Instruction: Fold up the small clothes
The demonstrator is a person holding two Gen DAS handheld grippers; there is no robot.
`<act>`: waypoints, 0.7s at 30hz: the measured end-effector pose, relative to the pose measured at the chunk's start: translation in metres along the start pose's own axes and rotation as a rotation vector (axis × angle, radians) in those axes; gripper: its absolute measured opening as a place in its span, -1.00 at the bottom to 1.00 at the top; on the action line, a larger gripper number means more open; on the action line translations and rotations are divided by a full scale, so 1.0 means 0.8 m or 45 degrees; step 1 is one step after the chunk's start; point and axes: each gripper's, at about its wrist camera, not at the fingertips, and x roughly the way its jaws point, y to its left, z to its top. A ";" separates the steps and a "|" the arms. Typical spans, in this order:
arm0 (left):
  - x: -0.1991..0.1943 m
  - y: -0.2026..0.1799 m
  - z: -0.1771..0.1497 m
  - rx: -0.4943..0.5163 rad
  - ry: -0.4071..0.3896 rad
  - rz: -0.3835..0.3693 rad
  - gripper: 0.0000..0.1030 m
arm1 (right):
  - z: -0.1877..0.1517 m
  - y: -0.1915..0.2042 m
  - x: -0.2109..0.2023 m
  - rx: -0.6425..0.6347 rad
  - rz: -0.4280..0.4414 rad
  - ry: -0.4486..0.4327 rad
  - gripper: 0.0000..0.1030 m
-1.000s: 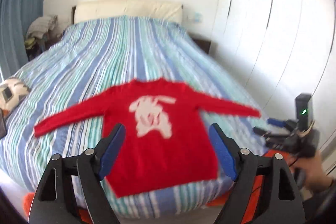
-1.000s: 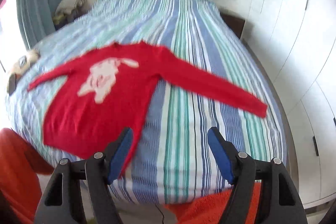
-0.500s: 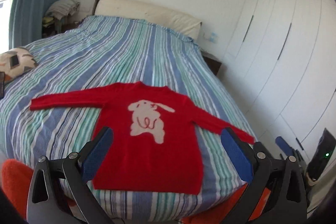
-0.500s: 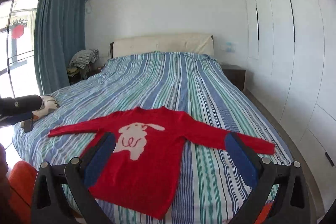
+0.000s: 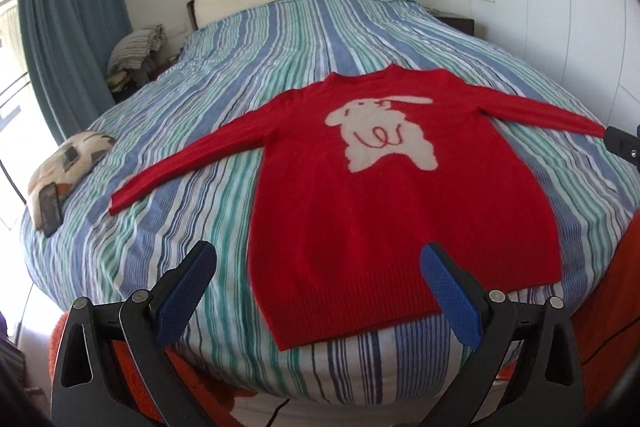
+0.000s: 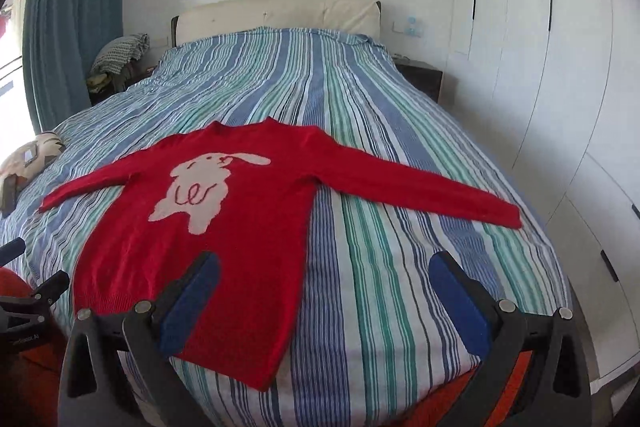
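Observation:
A small red sweater with a cream animal on its chest lies flat and face up on the striped bed, sleeves spread to both sides and hem toward me. My left gripper hangs open above the hem's left half, nothing between its blue pads. In the right wrist view the sweater lies left of centre. My right gripper is open over the hem's right corner and the bare bed, and is also empty. The right sleeve's cuff lies near the bed's right edge.
A patterned cushion with a phone on it lies at the bed's left edge. White wardrobe doors line the right side and a dark nightstand stands by the headboard. Orange fabric shows below the bed's foot.
Both grippers' jaws have spread wider. The left gripper has sunk toward the foot of the bed and tipped down, so the sweater's hem is closer. The sweater has not moved.

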 end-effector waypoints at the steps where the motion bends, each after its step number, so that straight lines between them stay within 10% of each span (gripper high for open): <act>1: 0.000 -0.004 -0.001 0.024 -0.006 -0.004 0.98 | -0.005 0.000 0.005 0.009 0.005 0.025 0.99; 11: 0.015 -0.034 -0.013 0.171 0.038 -0.027 0.98 | -0.034 0.004 0.056 0.021 0.043 0.221 0.99; 21: 0.036 -0.015 -0.014 0.050 0.145 -0.052 0.98 | -0.043 0.005 0.067 0.024 0.053 0.280 0.99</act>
